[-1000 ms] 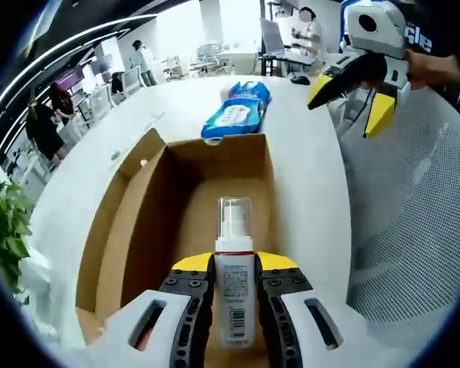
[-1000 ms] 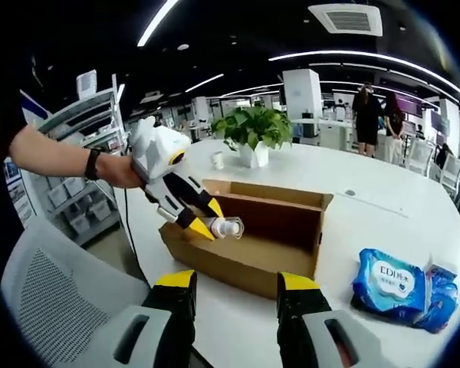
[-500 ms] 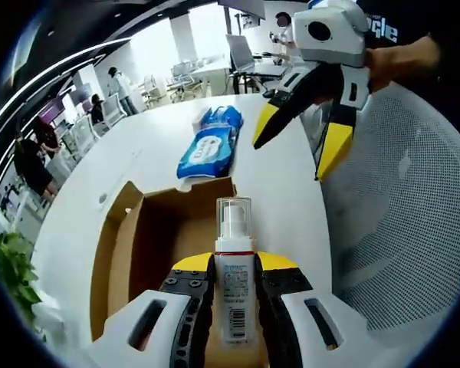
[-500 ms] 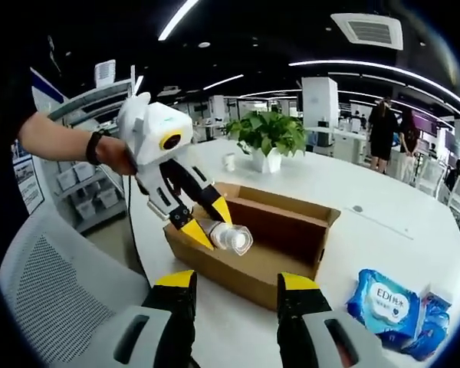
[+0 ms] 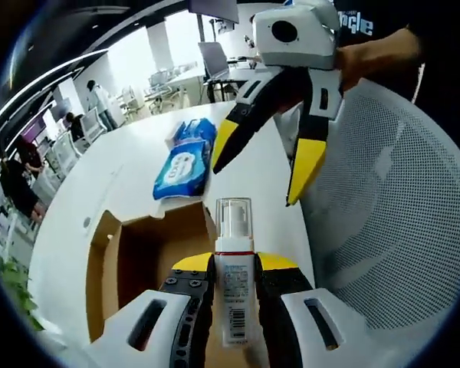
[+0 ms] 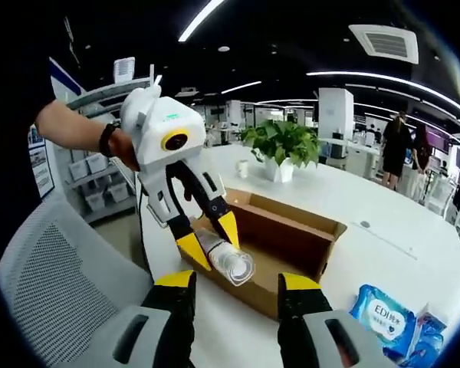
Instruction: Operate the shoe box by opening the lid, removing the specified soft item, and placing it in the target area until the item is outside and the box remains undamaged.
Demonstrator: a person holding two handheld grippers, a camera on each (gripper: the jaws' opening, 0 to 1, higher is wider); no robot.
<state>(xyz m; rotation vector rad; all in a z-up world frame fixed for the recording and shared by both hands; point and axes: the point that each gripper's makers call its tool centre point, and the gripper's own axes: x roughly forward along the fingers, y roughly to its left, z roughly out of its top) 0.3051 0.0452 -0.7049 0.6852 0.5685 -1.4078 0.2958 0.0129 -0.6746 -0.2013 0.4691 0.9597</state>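
Clearly, the left gripper (image 5: 234,264) is clamped on a small pump bottle (image 5: 234,284), which stands upright between its yellow-tipped jaws with the clear cap poking out past them; in the right gripper view the same left gripper (image 6: 209,247) hangs above the near end of the shoe box (image 6: 291,230), holding the bottle (image 6: 224,257) tilted, cap toward the camera and clear of the cardboard. The shoe box (image 5: 149,257) lies open on the white table (image 5: 84,207), its flaps raised and its inside brown; whether anything lies at the bottom cannot be made out. The right gripper (image 6: 236,285) has its jaws spread with nothing between them, and in the left gripper view it (image 5: 261,170) hovers ahead of the bottle, jaws pointing down over the table edge, a hand (image 5: 368,61) gripping its body. A blue pack of wipes (image 5: 185,159) rests on the table just beyond the box's far end, and (image 6: 391,318) apart from the box. A grey mesh chair (image 5: 383,230) stands beside the table, and a potted plant (image 6: 282,146) sits on the table's far part.
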